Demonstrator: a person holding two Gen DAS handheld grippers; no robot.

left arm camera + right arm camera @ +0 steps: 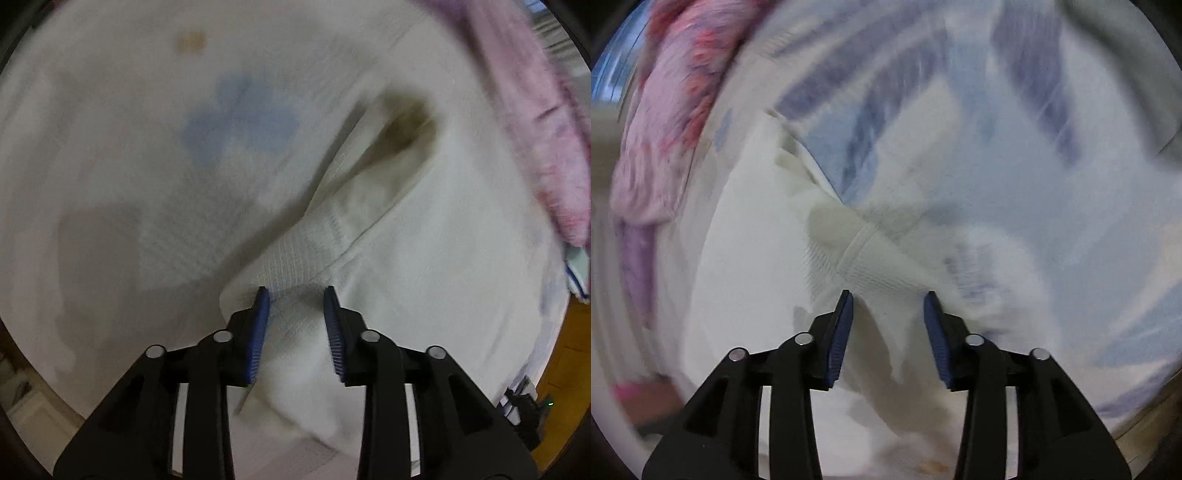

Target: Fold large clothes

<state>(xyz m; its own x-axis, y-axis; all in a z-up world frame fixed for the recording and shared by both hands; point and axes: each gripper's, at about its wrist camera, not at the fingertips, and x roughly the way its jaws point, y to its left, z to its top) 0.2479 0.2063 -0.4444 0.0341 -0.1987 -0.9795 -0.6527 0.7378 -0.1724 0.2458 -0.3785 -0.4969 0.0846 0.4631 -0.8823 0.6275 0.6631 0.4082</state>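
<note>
A large white garment (369,206) lies spread out, with a ribbed band bunched toward the camera and a dark opening in a fold. A faint blue clover-shaped print (236,122) shows on the white cloth. My left gripper (295,293) points steeply down, and the ribbed fold runs between its blue pads, which stand apart and do not pinch it. In the right wrist view the white garment (757,258) ends in a ribbed seam. My right gripper (888,295) stands over it, jaws apart, with a shadowed gap beside the left pad.
A fluffy pink cloth (535,129) lies at the right, and the same pink cloth (665,129) shows at the left of the right wrist view. Under the garment is a white sheet with blue streaks (997,147). Wooden floor (576,332) appears past the edge.
</note>
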